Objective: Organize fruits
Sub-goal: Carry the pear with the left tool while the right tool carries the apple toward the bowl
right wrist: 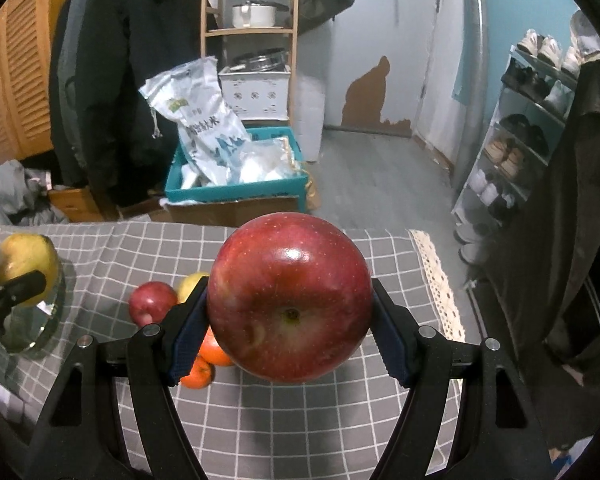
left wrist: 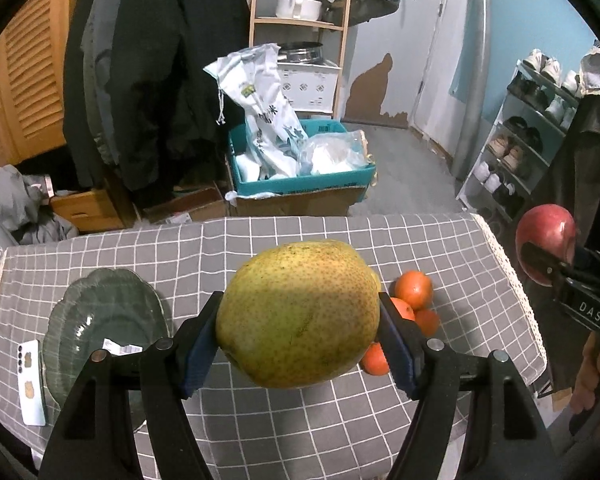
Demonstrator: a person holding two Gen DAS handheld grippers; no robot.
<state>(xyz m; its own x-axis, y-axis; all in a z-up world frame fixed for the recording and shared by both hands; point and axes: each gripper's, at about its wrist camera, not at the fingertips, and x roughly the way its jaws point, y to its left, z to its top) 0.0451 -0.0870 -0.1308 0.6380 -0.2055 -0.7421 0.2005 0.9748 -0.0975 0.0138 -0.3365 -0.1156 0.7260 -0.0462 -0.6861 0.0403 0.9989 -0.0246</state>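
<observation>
the left tool (left wrist: 298,344) grips a yellow-green pear (left wrist: 298,314) above the checked tabletop (left wrist: 260,420) — the right tool (right wrist: 290,328) grips a red apple (right wrist: 290,298), oranges (left wrist: 414,290) lying on the cloth beneath.

You can read "DAS" in white capitals on the black body of the right gripper (left wrist: 540,258), seen at the right edge of the left wrist view. The white sack (right wrist: 204,128) standing in the teal crate (right wrist: 236,192) carries large dark Chinese characters and a small green and yellow logo, but you cannot make them out for certain. Faint white lettering runs along the tablecloth's (left wrist: 260,240) left hem, too blurred to read.
</observation>
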